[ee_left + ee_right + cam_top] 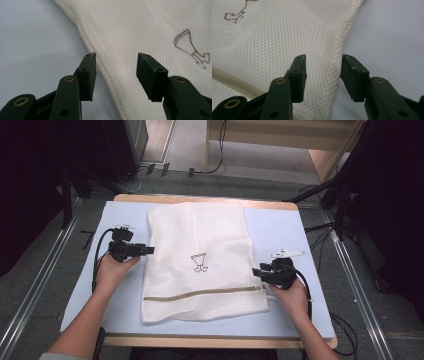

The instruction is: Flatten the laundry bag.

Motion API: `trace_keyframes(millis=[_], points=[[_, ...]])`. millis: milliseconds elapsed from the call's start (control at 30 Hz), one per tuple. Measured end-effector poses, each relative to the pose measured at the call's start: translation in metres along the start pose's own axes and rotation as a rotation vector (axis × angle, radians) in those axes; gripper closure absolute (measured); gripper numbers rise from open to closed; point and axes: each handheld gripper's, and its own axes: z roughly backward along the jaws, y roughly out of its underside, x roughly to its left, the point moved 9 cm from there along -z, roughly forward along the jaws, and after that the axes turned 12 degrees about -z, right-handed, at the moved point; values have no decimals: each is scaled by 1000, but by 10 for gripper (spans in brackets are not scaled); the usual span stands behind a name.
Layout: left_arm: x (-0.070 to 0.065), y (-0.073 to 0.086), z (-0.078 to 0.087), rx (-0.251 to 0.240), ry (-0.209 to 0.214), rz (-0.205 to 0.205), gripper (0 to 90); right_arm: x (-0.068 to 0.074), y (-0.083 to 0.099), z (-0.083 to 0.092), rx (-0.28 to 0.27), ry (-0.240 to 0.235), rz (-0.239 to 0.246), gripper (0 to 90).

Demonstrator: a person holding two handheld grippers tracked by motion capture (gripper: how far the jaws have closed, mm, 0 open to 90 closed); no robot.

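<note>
Mesh bag (197, 262) lies flat on table (280, 232). Left gripper (150, 250) and right gripper (256, 271) straddle opposite side edges, jaws wide, gripping nothing; probably positioned to pinch both sides.

A table (280, 205) with a wooden edge carries a pale blue mat (280, 235) over nearly its whole top. A white mesh laundry bag (200, 235) lies flat on the mat, its zip near the person's side.

Lab/studio: floor rails (361, 285), cables (210, 170), dark curtains (30, 180).
</note>
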Motion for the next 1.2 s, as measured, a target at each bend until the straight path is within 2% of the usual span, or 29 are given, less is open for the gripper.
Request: trace_keyframes(millis=[33,67,133,167,200,300,333,367,467,500,533,667,700,733,800,833,933,1033,1200], points=[[-5,4,3,-4,13,1,507,3,6,1,18,-8,10,571],[-16,11,8,-15,47,20,501,5,8,0,26,-9,12,571],[-20,14,10,-12,46,20,499,6,10,-1,31,-6,21,570],[-26,22,11,3,33,-9,497,8,12,-3,40,2,36,568],[-29,26,11,6,35,-5,497,8,12,-4,39,6,40,567],[-33,34,10,29,39,3,500,6,13,-8,44,13,36,566],[-33,42,6,63,31,1,500,6,13,-8,44,12,35,567],[-33,45,5,77,31,7,504,5,13,-9,44,10,44,568],[-35,48,0,99,50,24,515,4,14,-10,47,12,46,573],[-37,50,-3,115,52,13,549,4,14,-11,49,16,51,598],[-38,50,-3,116,47,1,563,4,14,-12,50,18,56,617],[-39,52,-4,115,52,12,669,4,14,-12,56,22,67,759],[-39,52,-4,115,52,12,701,4,14,-12,56,22,67,759],[-40,53,-4,123,65,13,701,4,14,-13,61,32,75,784],[-40,53,-5,122,72,14,776,4,14,-14,73,36,77,847],[-39,53,-6,132,91,24,825,4,13,-15,85,48,76,882],[-37,51,-6,132,105,32,844,3,11,-15,92,44,62,900],[-30,42,-8,115,74,29,848,1,7,-17,99,39,53,900],[-19,35,-12,96,57,44,849,1,1,-26,93,40,48,900]])
